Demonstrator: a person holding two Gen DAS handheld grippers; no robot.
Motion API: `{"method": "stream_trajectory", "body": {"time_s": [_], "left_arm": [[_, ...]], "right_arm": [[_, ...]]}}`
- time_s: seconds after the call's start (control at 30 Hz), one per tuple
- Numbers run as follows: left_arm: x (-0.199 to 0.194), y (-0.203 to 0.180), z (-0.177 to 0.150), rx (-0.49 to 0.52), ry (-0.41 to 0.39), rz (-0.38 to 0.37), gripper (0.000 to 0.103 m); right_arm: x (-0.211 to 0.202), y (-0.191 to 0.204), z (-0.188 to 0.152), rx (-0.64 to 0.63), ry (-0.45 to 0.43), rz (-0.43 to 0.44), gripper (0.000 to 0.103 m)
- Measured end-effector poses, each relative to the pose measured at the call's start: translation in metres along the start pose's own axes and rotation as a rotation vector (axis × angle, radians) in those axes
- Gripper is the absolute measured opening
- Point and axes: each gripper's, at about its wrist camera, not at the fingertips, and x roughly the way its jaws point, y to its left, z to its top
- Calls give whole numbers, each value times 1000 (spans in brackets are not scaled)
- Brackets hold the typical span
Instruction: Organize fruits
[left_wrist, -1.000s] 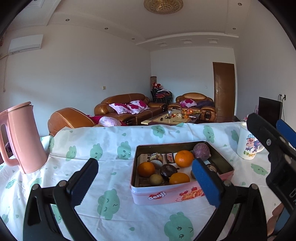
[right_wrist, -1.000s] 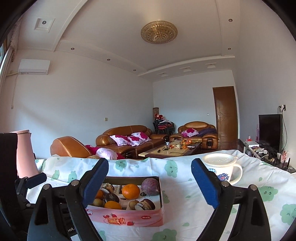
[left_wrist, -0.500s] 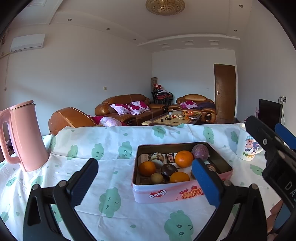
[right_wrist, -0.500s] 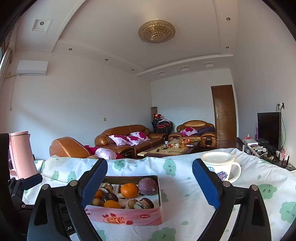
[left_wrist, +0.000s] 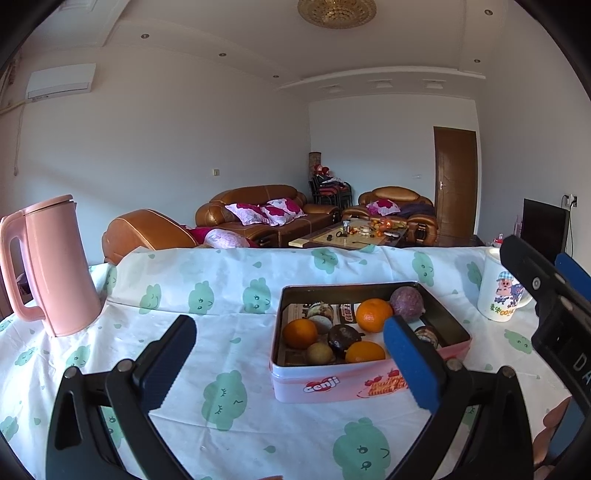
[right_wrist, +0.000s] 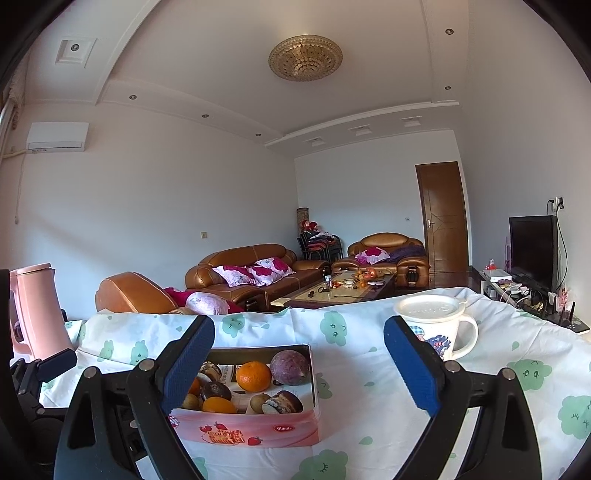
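Nothing moved since earlier frame. Tin (left_wrist: 369, 384) on worktop (left_wrist: 229, 295) holds the fruits (left_wrist: 373, 314), kept together. Left tool (left_wrist: 290, 354) and right tool (right_wrist: 299, 363): jaws apart, empty, hovering short of tin, unassigned.

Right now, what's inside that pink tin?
The tin holds three oranges, a purple passion fruit, a small tan fruit, dark chocolate-coated cakes and printed wrappers. A gripper finger hides its near right corner.
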Motion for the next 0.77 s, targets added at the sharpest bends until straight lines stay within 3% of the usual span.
{"method": "stream_trajectory", "body": {"time_s": [0.77], "left_arm": [[0, 2, -1, -7, 6, -10, 103]], "right_arm": [[2, -2, -1, -1, 13, -4, 94]]}}
